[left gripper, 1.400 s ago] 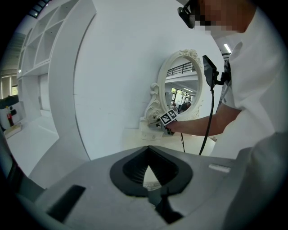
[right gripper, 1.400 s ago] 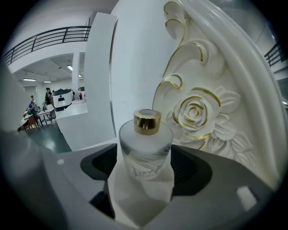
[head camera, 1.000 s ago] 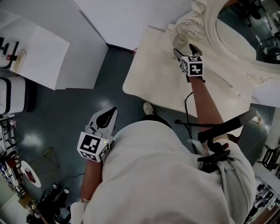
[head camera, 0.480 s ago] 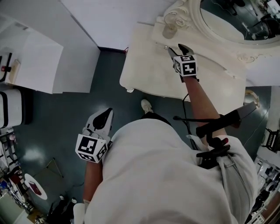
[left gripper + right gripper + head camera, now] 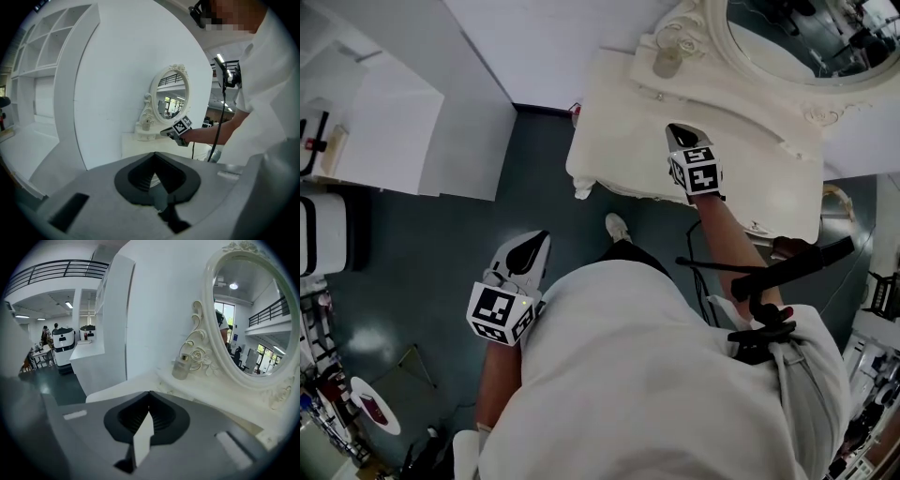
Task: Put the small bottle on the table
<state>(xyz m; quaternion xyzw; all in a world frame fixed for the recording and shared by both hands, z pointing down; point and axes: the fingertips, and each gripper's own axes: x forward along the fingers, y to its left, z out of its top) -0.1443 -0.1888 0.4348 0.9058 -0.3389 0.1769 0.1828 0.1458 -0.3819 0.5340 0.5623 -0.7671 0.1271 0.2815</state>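
The small glass bottle (image 5: 667,62) with a gold cap stands upright on the cream dressing table (image 5: 619,141), against the carved foot of the mirror. In the right gripper view the bottle (image 5: 180,367) is well ahead of the jaws, apart from them. My right gripper (image 5: 678,131) hovers over the middle of the tabletop, shut with nothing in it (image 5: 149,394). My left gripper (image 5: 539,239) hangs low beside the person's hip over the dark floor, its jaws together and empty (image 5: 154,154). From there I see the bottle (image 5: 147,124) and the right gripper (image 5: 165,133) far off.
An oval mirror (image 5: 787,37) in an ornate white frame backs the table. A white shelf unit (image 5: 384,131) stands at the left, with dark floor (image 5: 441,244) between it and the table. A black cable (image 5: 703,244) runs along the right arm. A white machine (image 5: 63,341) stands far off.
The right gripper, open around the bottle a second ago, has let it go, drawn back toward the person over the tabletop and shut. The left gripper has stayed put.
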